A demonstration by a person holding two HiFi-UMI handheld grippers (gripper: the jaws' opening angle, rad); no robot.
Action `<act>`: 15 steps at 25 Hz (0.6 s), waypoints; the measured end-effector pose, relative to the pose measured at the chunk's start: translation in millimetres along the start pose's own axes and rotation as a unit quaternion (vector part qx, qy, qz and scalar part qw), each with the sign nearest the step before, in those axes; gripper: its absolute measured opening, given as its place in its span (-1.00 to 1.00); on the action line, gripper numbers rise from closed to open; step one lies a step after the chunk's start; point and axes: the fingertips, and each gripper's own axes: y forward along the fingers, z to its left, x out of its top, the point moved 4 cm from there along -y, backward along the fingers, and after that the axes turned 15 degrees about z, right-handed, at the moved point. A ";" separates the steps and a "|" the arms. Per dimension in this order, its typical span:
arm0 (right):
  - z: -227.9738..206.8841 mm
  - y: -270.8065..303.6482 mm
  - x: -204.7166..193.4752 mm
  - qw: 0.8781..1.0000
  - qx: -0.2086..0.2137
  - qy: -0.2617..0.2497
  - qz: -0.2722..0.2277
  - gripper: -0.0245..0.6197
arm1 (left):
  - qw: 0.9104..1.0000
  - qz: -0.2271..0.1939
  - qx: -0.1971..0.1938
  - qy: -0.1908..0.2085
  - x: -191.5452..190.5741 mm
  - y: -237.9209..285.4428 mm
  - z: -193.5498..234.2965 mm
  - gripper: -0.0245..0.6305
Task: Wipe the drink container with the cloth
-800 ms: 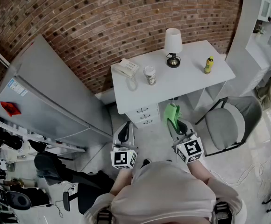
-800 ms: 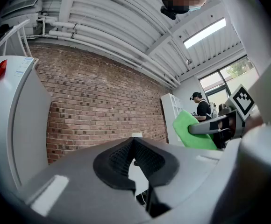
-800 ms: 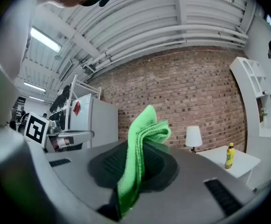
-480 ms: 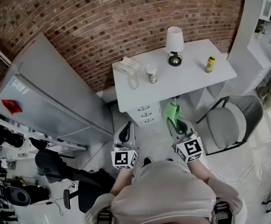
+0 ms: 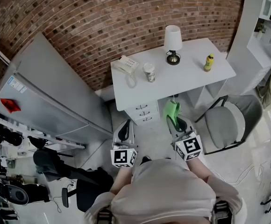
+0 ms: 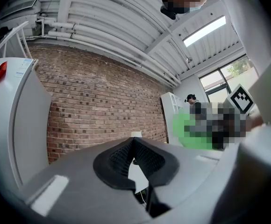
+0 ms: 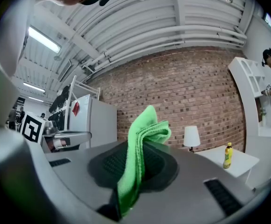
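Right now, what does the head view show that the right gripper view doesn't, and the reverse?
Only the head view: the telephone and the paper cup on the white desk, plus the grey chair beside it. Only the right gripper view: a close look at the right gripper with its jaws clamped on the green cloth, and the ceiling lights. Both: the cloth, the lamp, the yellow bottle, the desk and the brick wall.

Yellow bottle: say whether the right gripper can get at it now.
Probably yes, after a step forward: the right gripper, shut on the green cloth, sees only bare desk before the bottle.
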 end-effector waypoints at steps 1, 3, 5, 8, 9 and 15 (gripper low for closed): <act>-2.4 0.1 -0.8 1.000 0.000 0.000 0.000 -0.80 | 1.000 0.001 0.000 -0.001 -0.6 1.5 -1.6 -0.89; -6.5 2.5 -2.0 1.000 0.000 0.001 0.001 -0.80 | 1.000 0.002 0.000 -0.003 -1.9 4.8 -3.0 -0.89; -9.1 6.1 -1.7 1.000 0.001 0.002 0.001 -0.80 | 1.000 0.002 0.001 -0.003 -2.1 7.9 -1.9 -0.89; -14.1 11.6 1.1 1.000 0.001 0.002 0.004 -0.80 | 1.000 -0.002 0.006 -0.005 -0.7 13.7 1.8 -0.89; -16.4 14.1 2.0 1.000 0.000 0.002 0.006 -0.80 | 1.000 -0.002 0.007 -0.007 -0.5 16.4 3.7 -0.89; -30.1 42.6 4.7 1.000 0.013 -0.006 -0.002 -0.80 | 1.000 0.002 0.001 -0.012 -7.1 52.5 21.7 -0.89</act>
